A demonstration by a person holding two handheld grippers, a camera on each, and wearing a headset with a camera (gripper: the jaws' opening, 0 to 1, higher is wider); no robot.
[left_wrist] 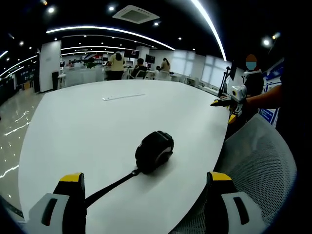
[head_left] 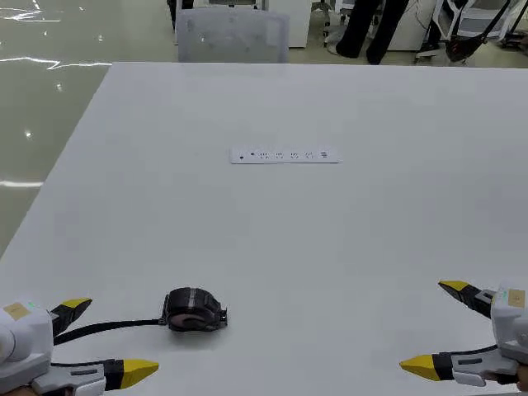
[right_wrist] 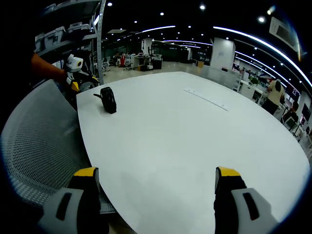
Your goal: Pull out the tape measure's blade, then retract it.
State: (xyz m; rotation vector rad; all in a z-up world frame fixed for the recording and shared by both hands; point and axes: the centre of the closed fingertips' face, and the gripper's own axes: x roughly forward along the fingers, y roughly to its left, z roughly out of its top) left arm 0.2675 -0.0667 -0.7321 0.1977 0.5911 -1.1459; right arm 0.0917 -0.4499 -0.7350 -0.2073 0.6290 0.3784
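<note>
A black tape measure (head_left: 194,310) lies on the white table near its front edge, with a black strap (head_left: 103,329) trailing left from it. My left gripper (head_left: 109,340) stands open at the bottom left, its yellow-tipped fingers either side of the strap's end, a short way left of the case. In the left gripper view the tape measure (left_wrist: 154,150) sits ahead between the open jaws and the strap (left_wrist: 113,185) runs toward me. My right gripper (head_left: 440,326) is open at the bottom right, far from the tape measure (right_wrist: 108,99), with nothing between its fingers.
A white power strip (head_left: 284,155) lies flat at the table's middle. A grey chair back (head_left: 233,36) stands at the far edge. A mesh chair (right_wrist: 34,151) is at the near side. People stand beyond the far side of the table (head_left: 371,247).
</note>
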